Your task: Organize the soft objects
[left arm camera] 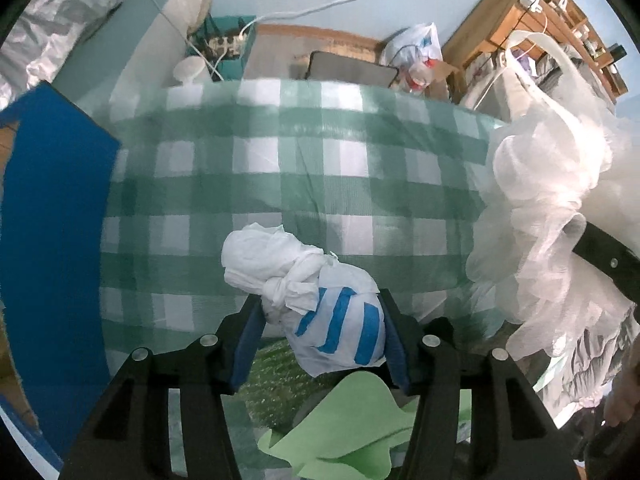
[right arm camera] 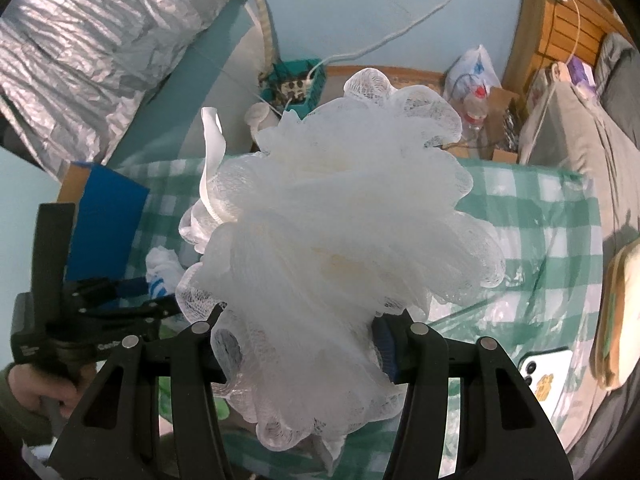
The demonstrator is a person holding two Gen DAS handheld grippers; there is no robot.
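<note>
A white cloth bundle with blue stripes lies on the green checked tablecloth. My left gripper points down over it, and both blue pads touch the bundle's sides. In the right wrist view the same bundle shows at the left, with the left gripper held in a hand. My right gripper is shut on a big white mesh bath sponge, held above the table. The sponge fills most of that view and hides the fingertips. The sponge also hangs at the right edge of the left wrist view.
A blue cardboard box stands at the table's left side. A light green cloth lies under my left gripper. A white phone and a tan pad lie at the right. A plastic bag and wooden shelves stand beyond the table.
</note>
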